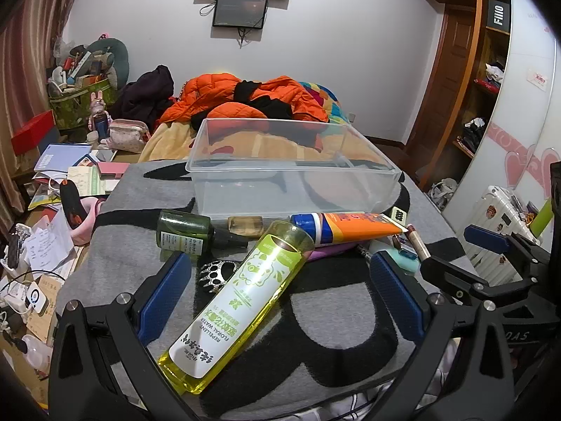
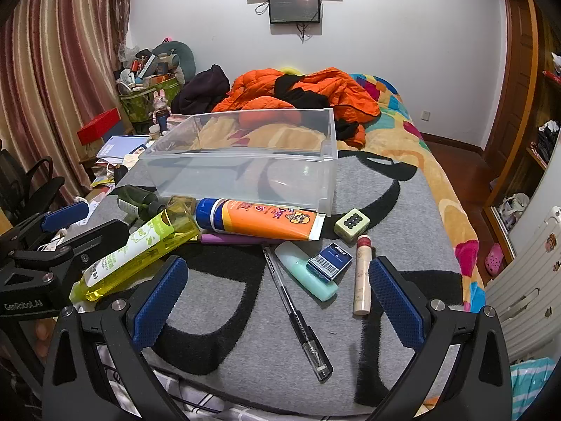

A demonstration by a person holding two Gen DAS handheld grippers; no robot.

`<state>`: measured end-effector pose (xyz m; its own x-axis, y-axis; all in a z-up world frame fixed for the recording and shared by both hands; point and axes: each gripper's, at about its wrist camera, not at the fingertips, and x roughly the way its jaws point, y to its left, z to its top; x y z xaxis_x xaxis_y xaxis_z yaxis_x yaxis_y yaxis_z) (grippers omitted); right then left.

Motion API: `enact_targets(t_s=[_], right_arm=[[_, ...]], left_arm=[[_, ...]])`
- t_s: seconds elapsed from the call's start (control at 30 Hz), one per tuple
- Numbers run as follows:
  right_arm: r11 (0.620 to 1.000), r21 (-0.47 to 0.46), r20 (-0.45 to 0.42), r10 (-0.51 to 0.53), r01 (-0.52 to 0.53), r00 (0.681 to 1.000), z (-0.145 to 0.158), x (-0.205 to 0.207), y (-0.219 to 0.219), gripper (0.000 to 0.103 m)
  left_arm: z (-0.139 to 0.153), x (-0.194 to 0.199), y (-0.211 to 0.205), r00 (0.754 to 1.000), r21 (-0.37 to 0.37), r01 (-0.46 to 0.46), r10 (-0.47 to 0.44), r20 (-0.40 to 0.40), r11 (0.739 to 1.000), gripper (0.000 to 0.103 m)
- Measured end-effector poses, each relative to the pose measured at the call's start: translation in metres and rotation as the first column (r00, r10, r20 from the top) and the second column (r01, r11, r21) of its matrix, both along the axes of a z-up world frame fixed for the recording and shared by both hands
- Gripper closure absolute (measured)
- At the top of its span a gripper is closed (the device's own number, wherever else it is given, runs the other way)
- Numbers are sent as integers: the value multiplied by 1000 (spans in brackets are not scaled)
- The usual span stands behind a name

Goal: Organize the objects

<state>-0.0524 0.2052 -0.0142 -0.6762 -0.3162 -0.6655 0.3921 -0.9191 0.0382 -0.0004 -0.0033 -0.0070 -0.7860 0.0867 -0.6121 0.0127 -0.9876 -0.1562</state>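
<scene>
A clear plastic bin (image 1: 298,172) (image 2: 245,168) stands empty on the grey blanket. In front of it lie a yellow floral-water bottle (image 1: 238,301) (image 2: 140,249), an orange sunscreen tube (image 1: 350,231) (image 2: 263,222), a dark green bottle (image 1: 186,231) (image 2: 136,200), a claw hair clip (image 1: 217,275), a black pen (image 2: 298,319), a mint tube (image 2: 305,277), a blue box (image 2: 329,261), a cream stick (image 2: 363,275) and a dice-like tile (image 2: 351,224). My left gripper (image 1: 280,291) is open around the yellow bottle. My right gripper (image 2: 280,298) is open over the pen.
An orange jacket (image 1: 245,98) lies on the bed behind the bin. A cluttered desk with papers (image 1: 52,210) sits to the left. A wardrobe (image 1: 491,70) and a white suitcase (image 2: 526,280) stand on the right.
</scene>
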Motion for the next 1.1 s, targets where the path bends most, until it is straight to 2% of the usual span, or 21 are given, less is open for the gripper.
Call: enact_targets(t_s=[1.1], right_arm=[[1000,-22,22,16,-15,1000,-3,2,-1,0]], left_arm=[[-1,-1,-6,1000,12,-7,7,0,1000,0]])
